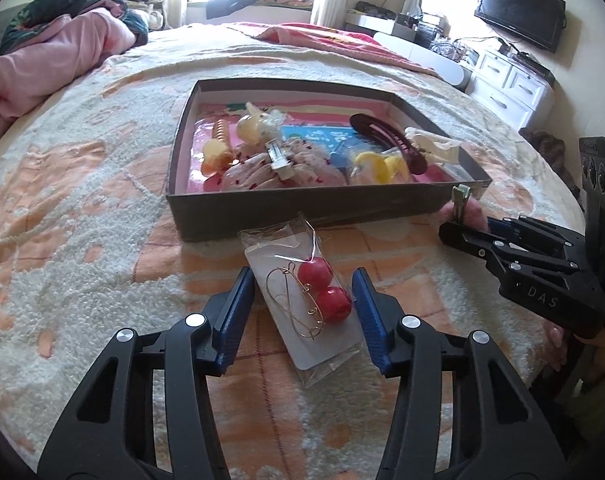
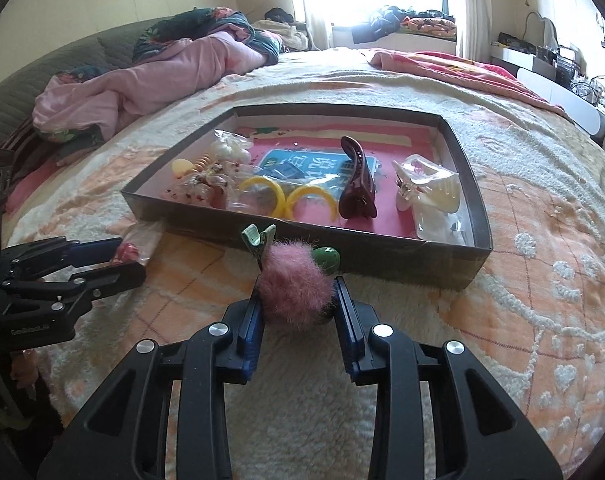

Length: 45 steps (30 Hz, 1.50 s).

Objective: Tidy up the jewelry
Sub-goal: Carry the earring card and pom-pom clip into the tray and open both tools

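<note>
Left wrist view: the left gripper [image 1: 304,308] fills the bottom of the frame, its blue pads [image 1: 238,312] set either side of a clear packet of red-bead earrings [image 1: 306,304] lying on the bedspread [image 1: 82,216]; the pads sit at the packet's edges, but whether they press it I cannot tell. Above the packet, at centre, stands the shallow grey box [image 1: 302,204] holding hair clips and bangles. At the right edge the right gripper [image 1: 456,226] reaches in, a pink fuzzy shape at its tip. Right wrist view: the right gripper [image 2: 298,300] rises from the bottom, jaws clenched on a pink pompom hair clip [image 2: 296,288] just in front of the box's [image 2: 382,256] near wall. Inside lie yellow bangles [image 2: 286,200], a dark brown claw clip [image 2: 358,184] and a clear claw clip [image 2: 426,188]. At the left edge the left gripper [image 2: 122,258] straddles the earring packet [image 2: 132,250].
</note>
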Each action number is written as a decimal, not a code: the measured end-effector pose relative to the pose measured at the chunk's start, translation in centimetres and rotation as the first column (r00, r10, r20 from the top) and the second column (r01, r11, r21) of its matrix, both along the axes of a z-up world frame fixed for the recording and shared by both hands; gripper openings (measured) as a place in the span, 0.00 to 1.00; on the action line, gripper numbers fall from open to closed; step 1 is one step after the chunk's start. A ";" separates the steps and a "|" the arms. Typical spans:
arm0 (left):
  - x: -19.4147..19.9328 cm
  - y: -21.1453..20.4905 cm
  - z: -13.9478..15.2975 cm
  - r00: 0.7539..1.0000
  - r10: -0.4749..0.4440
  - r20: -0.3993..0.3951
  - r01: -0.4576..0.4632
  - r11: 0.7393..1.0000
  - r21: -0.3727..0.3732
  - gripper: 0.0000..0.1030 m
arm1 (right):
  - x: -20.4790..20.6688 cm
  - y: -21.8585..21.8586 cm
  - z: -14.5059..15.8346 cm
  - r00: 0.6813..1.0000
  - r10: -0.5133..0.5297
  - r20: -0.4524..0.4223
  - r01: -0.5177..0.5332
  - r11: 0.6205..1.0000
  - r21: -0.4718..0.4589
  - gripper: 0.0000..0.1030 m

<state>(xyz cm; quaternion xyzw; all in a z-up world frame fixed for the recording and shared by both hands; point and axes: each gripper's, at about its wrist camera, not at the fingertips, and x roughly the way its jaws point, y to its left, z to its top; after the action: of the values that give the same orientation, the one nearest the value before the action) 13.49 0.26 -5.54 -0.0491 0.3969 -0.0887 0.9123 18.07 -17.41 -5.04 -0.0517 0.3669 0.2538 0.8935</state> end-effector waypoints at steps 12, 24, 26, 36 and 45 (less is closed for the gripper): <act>0.1 -1.2 2.6 0.997 -0.023 0.074 0.024 1.000 -0.009 0.40 | -1.2 -1.5 1.9 0.999 -0.029 0.035 0.028 0.999 0.027 0.30; 1.7 -2.5 4.2 0.992 -0.045 0.117 0.047 0.999 -0.014 0.40 | -0.5 -2.9 3.1 0.994 -0.083 0.069 0.080 0.996 0.045 0.30; 2.0 -2.7 4.3 0.992 -0.048 0.119 0.050 0.999 -0.013 0.40 | -0.2 -3.3 3.3 0.993 -0.094 0.072 0.091 0.995 0.052 0.30; 4.8 -3.5 4.4 0.991 -0.052 0.122 0.054 0.999 -0.009 0.40 | 1.4 -4.1 3.6 0.987 -0.137 0.089 0.132 0.990 0.058 0.30; 8.0 -3.2 4.3 0.992 -0.033 0.118 0.034 0.999 -0.006 0.40 | 3.6 -3.8 3.6 0.983 -0.156 0.093 0.153 0.987 0.042 0.30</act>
<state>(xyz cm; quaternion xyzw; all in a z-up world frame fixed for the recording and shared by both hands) 21.49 -2.95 -1.24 -0.0406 0.3426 -0.1084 0.9323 21.68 -21.19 -1.48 -0.0196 0.3222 0.1872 0.9278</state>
